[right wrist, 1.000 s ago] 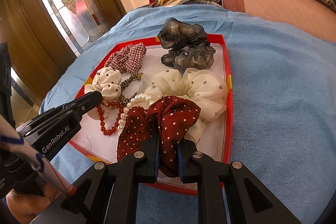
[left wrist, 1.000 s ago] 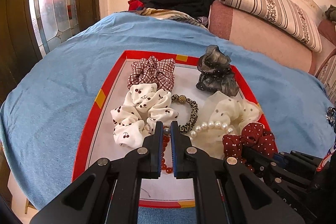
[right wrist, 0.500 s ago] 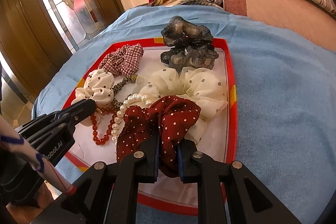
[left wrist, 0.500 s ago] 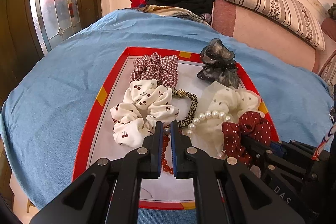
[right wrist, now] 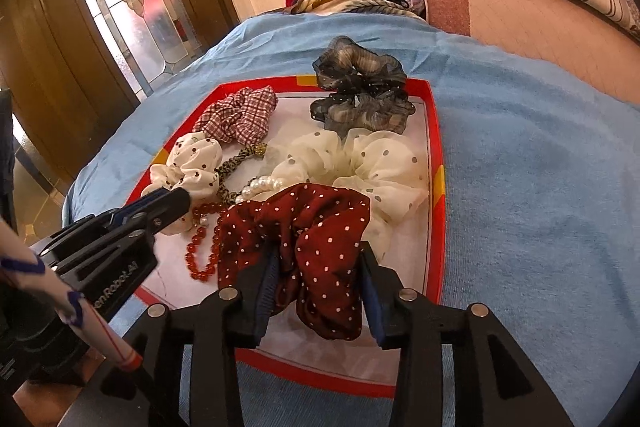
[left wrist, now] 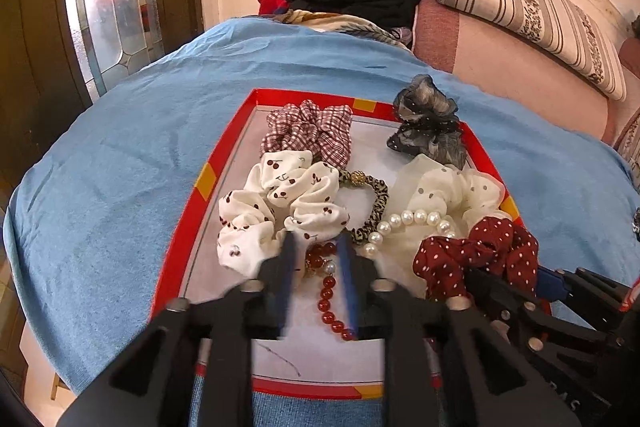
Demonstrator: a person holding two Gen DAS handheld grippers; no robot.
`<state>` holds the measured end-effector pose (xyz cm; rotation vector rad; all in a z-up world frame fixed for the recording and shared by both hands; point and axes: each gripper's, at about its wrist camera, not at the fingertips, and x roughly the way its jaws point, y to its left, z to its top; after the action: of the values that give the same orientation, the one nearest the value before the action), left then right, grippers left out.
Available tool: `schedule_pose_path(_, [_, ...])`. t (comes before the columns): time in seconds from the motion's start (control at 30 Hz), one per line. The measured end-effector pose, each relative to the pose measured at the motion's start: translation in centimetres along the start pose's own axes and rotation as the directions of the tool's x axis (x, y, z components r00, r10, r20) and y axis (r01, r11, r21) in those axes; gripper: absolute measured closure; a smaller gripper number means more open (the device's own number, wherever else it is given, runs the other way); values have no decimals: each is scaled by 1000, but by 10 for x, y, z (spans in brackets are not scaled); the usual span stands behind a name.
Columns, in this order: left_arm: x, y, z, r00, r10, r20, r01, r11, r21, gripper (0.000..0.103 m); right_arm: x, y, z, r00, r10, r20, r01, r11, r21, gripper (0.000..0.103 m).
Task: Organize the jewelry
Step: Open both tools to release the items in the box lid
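Blue terry cloth covers the surface [right wrist: 540, 187] under your red-rimmed tray [right wrist: 434, 147], which holds five ruffled fabric scrunchies and seemingly three bracelets. Your right claw [right wrist: 320, 267] gapes around the maroon dotted scrunchie [right wrist: 320, 227]; your left claw [left wrist: 316, 251] is parted over the red bead bracelet [left wrist: 328, 291].

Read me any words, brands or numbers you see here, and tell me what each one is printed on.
"enRobot.AI": white print on the side of the left gripper, first letter hidden by a sleeve.
White letters on the right gripper, low in the left wrist view: cut off and blurred, unreadable.
Nothing else carries text.
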<state>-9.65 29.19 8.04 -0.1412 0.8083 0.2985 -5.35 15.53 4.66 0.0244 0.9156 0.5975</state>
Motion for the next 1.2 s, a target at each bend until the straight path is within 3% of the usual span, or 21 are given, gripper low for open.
schedule_pose_path(0.6, [-7, 8, 2, 999, 30, 33, -29, 999, -23, 59, -19, 3, -3, 1000, -22, 15, 22, 1000, -6, 55])
schedule_pose_path(0.8, [-11, 7, 0, 997, 51, 51, -50, 999, -18, 45, -29, 2, -7, 999, -30, 17, 31, 1000, -5, 53])
schedule_pose_path(0.87, [-13, 7, 0, 996, 66, 58, -65, 998, -19, 33, -35, 3, -8, 999, -33, 24, 33, 999, -5, 47])
schedule_pose_path(1.0, [-17, 9, -1, 993, 86, 76, -84, 996, -21, 31, -48, 2, -9, 998, -37, 41, 37, 999, 0, 42])
schedule_pose_path(1.2, [-28, 2, -6, 986, 115, 117, -116, 993, -2, 15, -71, -1, -14, 997, -56, 52, 55, 998, 16, 25])
